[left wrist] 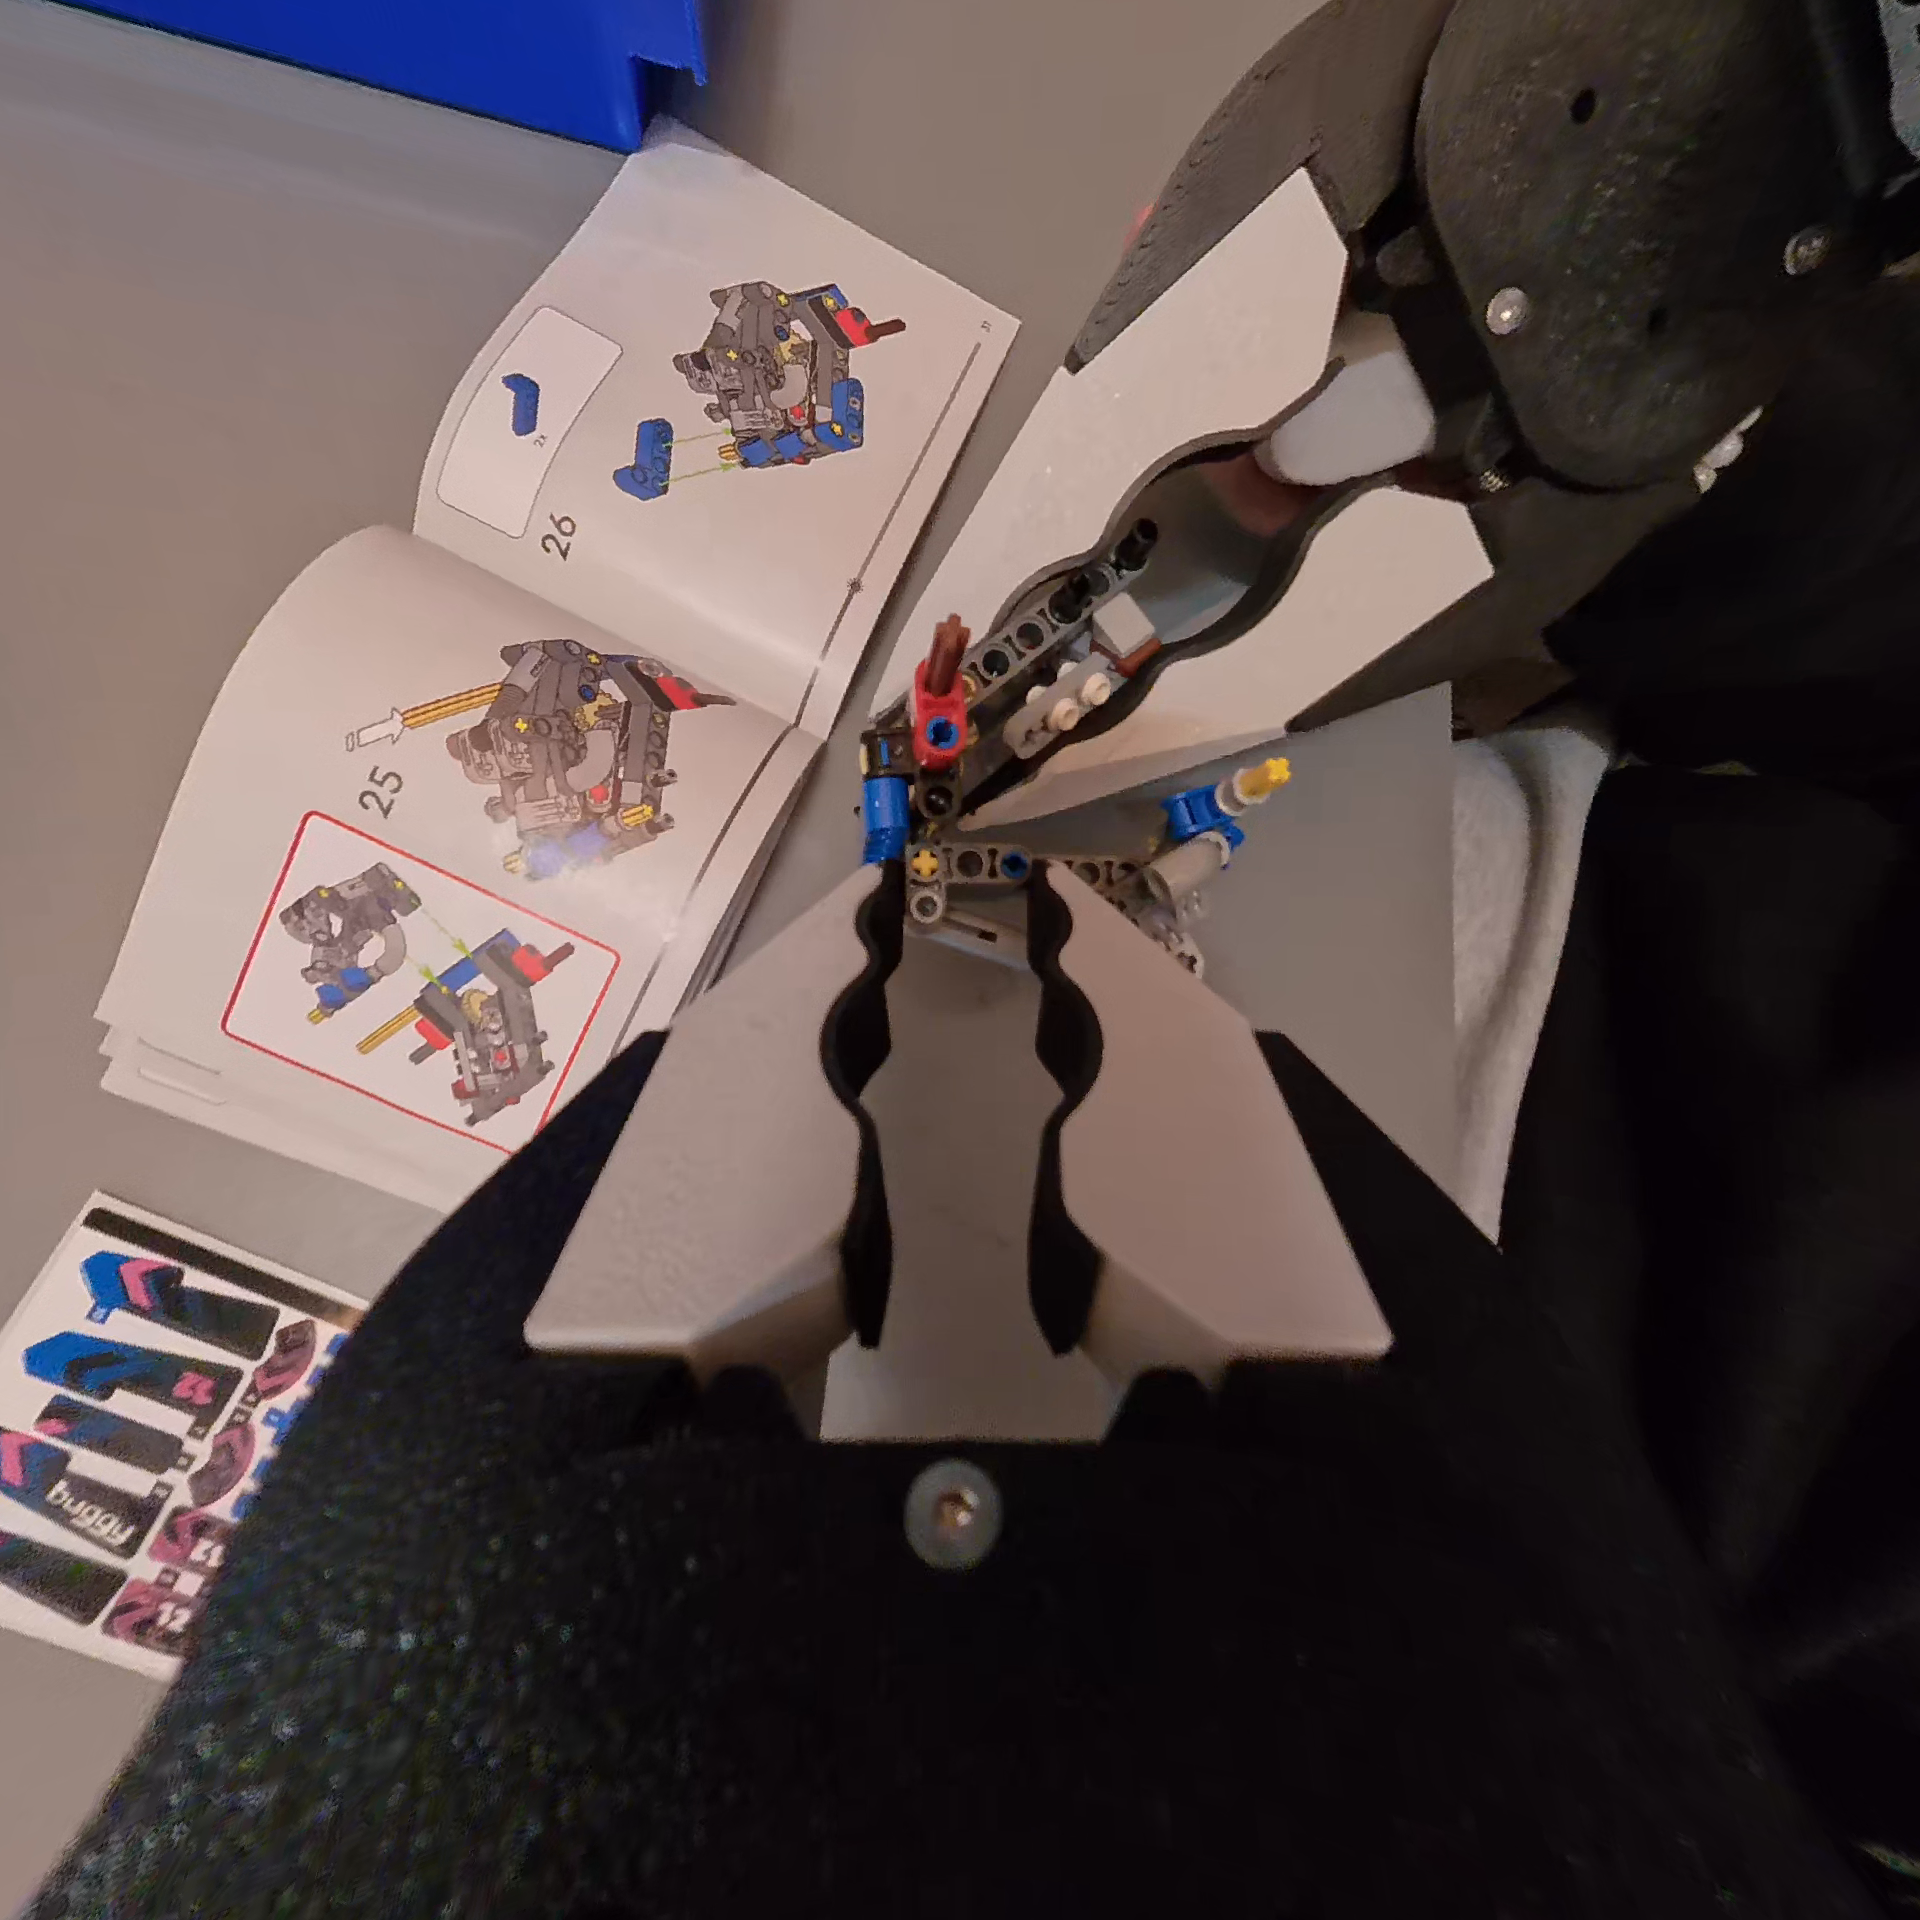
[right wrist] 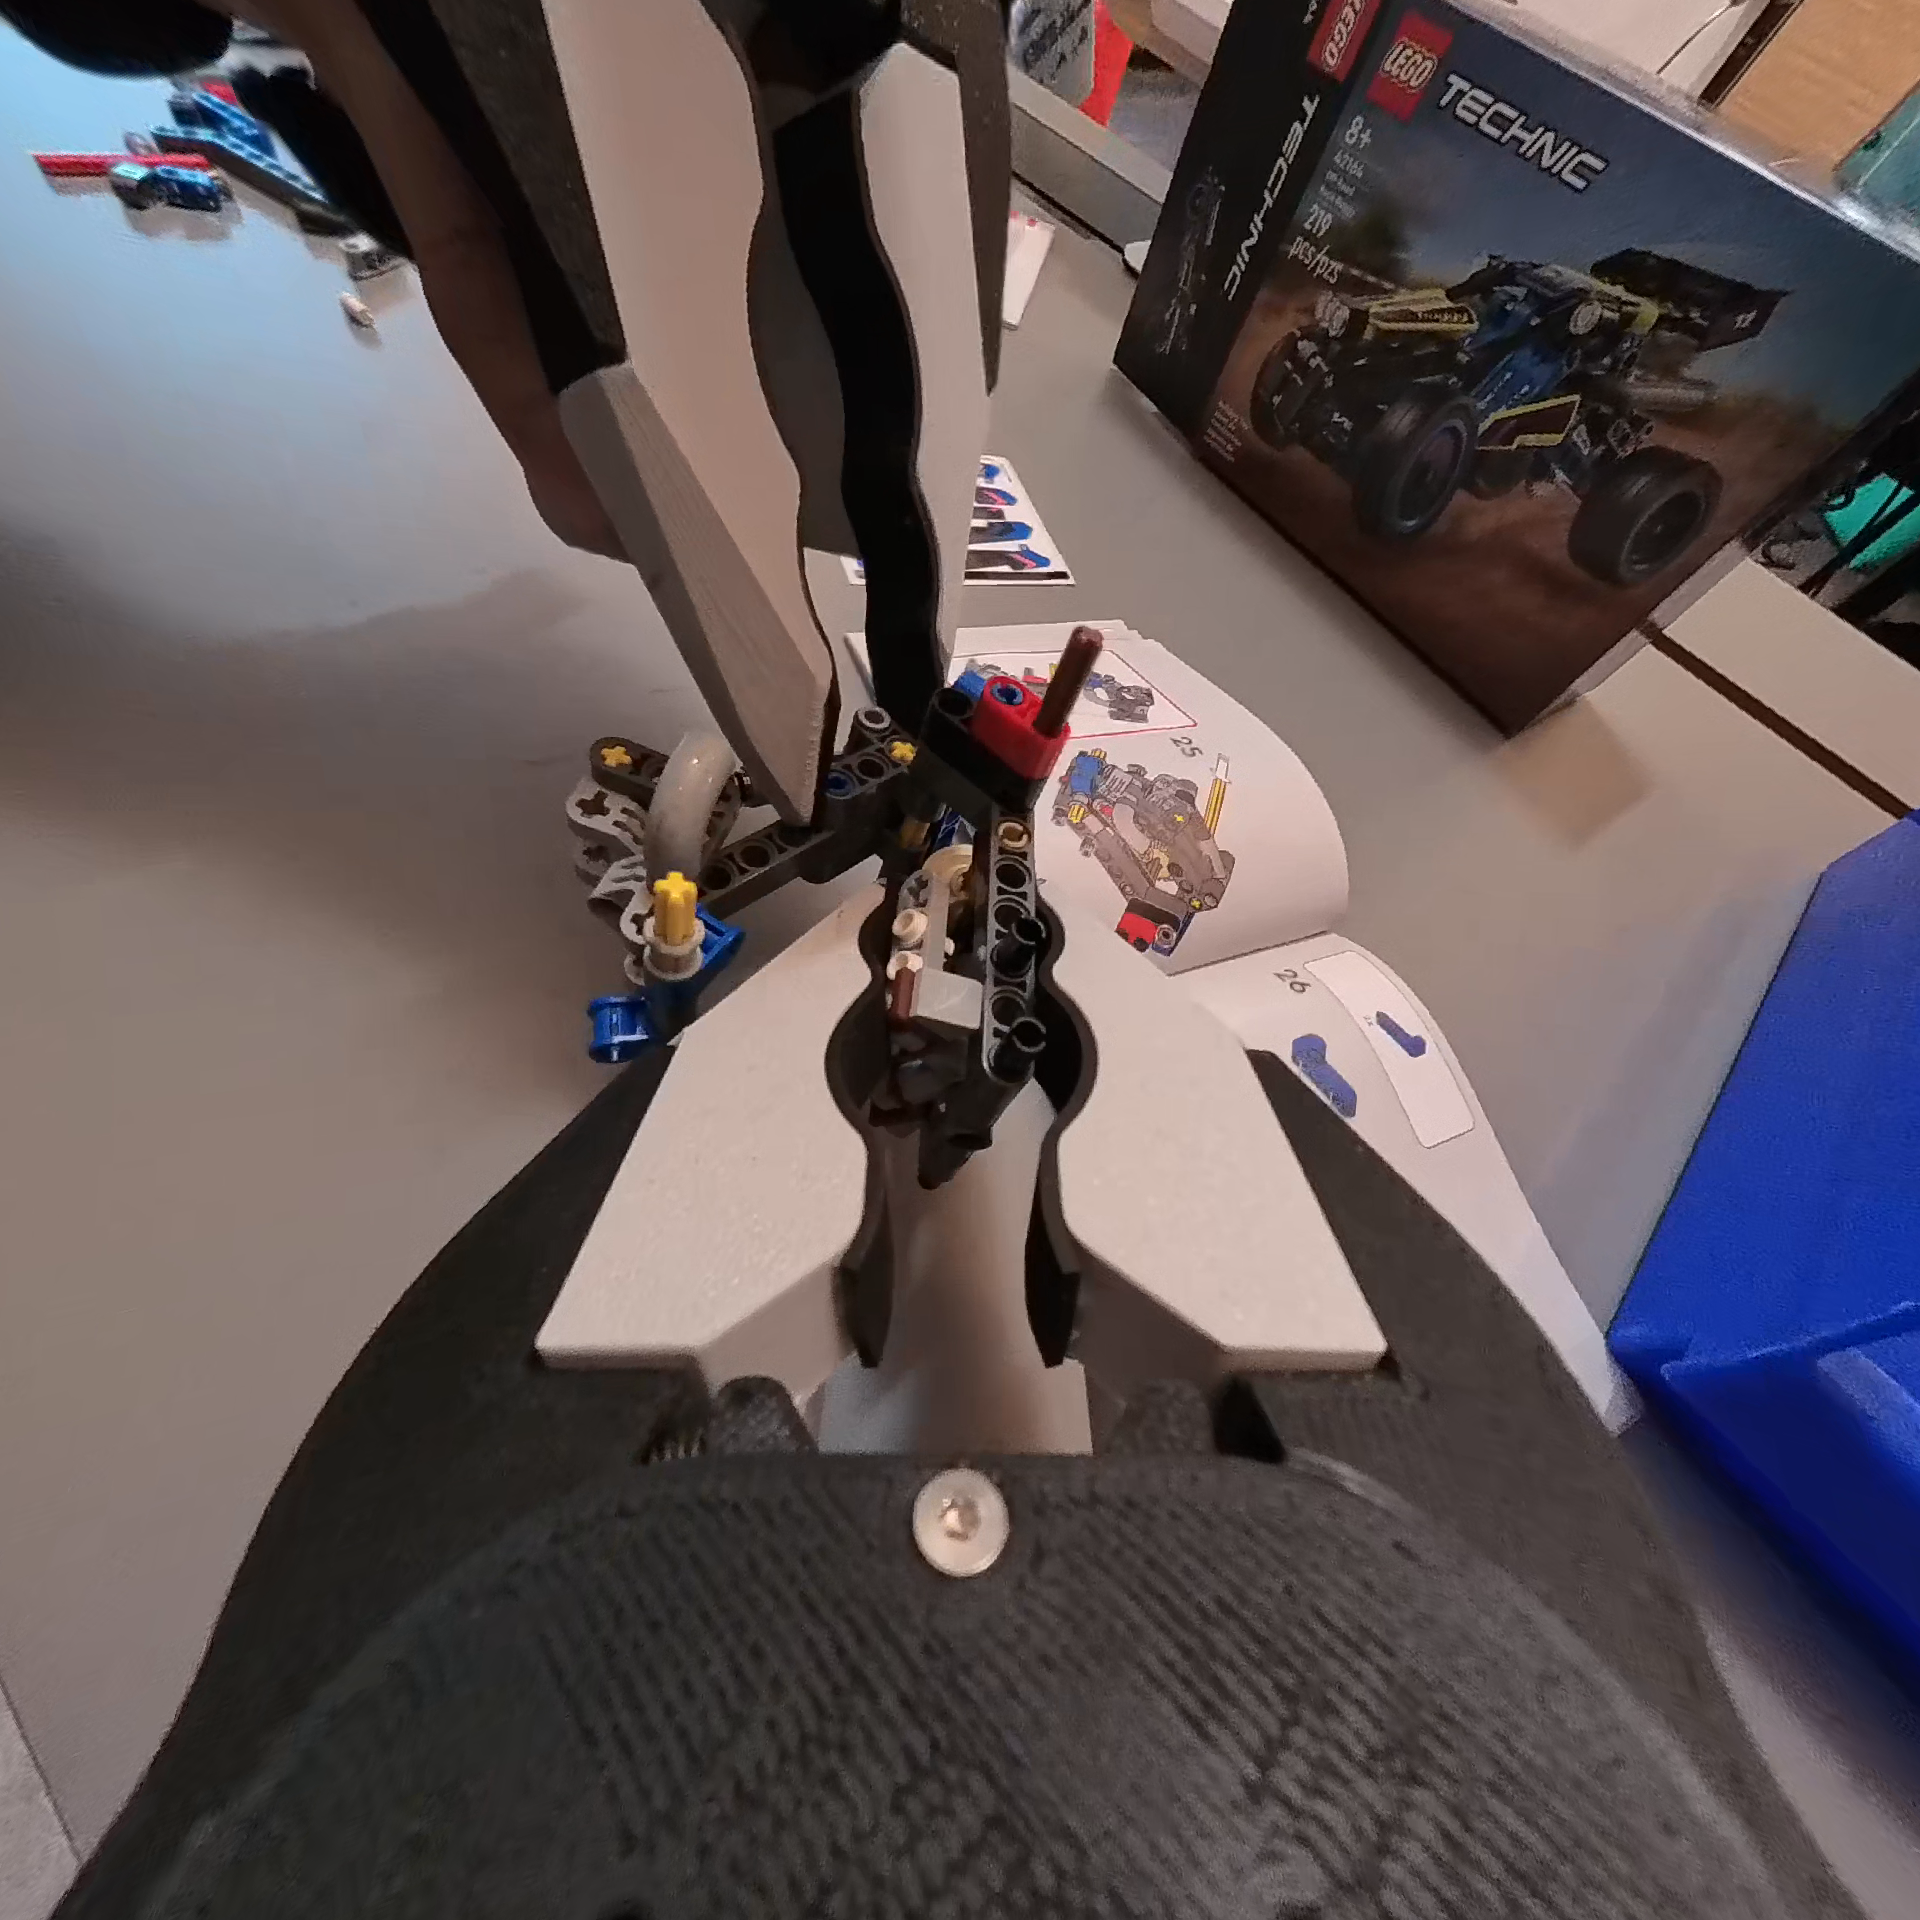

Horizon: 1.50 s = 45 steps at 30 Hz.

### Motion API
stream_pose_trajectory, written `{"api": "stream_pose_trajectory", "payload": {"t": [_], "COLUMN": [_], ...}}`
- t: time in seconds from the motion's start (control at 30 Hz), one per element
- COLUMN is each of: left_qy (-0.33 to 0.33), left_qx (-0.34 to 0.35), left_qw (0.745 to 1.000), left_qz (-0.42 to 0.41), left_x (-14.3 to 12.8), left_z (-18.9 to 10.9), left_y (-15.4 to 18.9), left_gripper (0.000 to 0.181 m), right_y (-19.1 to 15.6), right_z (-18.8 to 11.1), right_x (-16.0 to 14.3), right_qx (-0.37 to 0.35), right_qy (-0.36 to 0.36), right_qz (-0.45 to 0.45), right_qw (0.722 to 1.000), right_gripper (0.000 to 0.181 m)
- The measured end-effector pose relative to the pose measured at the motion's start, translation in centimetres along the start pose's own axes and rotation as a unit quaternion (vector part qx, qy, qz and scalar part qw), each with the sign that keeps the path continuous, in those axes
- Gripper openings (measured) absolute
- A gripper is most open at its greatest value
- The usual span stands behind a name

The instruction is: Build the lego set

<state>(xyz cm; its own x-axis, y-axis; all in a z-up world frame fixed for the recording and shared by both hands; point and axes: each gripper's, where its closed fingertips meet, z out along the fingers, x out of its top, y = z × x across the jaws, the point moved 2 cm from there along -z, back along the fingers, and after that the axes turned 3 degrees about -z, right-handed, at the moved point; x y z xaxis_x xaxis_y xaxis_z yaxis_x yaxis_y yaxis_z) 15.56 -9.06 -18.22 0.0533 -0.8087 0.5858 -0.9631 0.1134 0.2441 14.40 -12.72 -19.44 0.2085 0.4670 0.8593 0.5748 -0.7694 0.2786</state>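
My right gripper (right wrist: 956, 914) is shut on a dark frame assembly (right wrist: 1006, 925) topped by a red connector (right wrist: 1013, 727) and a brown axle. My left gripper (left wrist: 961, 883) is shut on the dark beam (left wrist: 971, 862) of a grey sub-assembly (right wrist: 623, 831) that has a curved hose, blue pieces and a yellow axle (right wrist: 673, 899). The two assemblies meet at one corner, just above the table. In the left wrist view the right gripper (left wrist: 935, 748) comes in from the upper right with the frame (left wrist: 1039, 644). In the right wrist view the left gripper (right wrist: 868, 758) reaches down from above.
The open instruction booklet (left wrist: 582, 665) lies beside the assemblies, with a sticker sheet (left wrist: 135, 1434) past it. A blue bin (right wrist: 1787, 1195) stands at the right and the set's box (right wrist: 1507, 364) at the back right. Loose parts (right wrist: 166, 177) lie at the far left on the grey table (right wrist: 260, 727). The grippers are tip to tip, or close to it.
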Motion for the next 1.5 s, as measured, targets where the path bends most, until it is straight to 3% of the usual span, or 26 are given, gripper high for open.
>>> {"api": "stream_pose_trajectory", "payload": {"t": [0.03,0.63,0.83,1.3,1.5], "left_qy": [0.002,-0.004,-0.034,0.007,0.034], "left_qx": [-0.001,-0.03,0.011,0.004,0.053], "left_qw": [1.0,0.999,0.999,1.0,0.998], "left_qz": [-0.001,-0.022,0.02,0.017,0.031], "left_x": [-0.03,0.32,0.21,0.34,0.27], "left_z": [0.0,0.19,0.32,0.59,0.32], "left_y": [0.0,-0.68,-0.19,-0.03,-0.21], "left_gripper": [0.021,0.022,0.022,0.024,0.033], "right_y": [-0.02,0.7,0.41,0.53,0.39], "right_z": [0.01,0.24,0.11,-0.11,-0.11], "right_x": [0.0,-0.09,-0.14,-0.43,-0.45], "right_qx": [-0.002,0.001,-0.016,-0.02,-0.021], "right_qy": [0.0,0.002,0.005,0.004,0.005], "right_qz": [-0.002,0.033,0.002,-0.026,-0.04], "right_qw": [1.0,0.999,1.0,0.999,0.999], "right_gripper": [0.019,0.019,0.019,0.02,0.019]}}
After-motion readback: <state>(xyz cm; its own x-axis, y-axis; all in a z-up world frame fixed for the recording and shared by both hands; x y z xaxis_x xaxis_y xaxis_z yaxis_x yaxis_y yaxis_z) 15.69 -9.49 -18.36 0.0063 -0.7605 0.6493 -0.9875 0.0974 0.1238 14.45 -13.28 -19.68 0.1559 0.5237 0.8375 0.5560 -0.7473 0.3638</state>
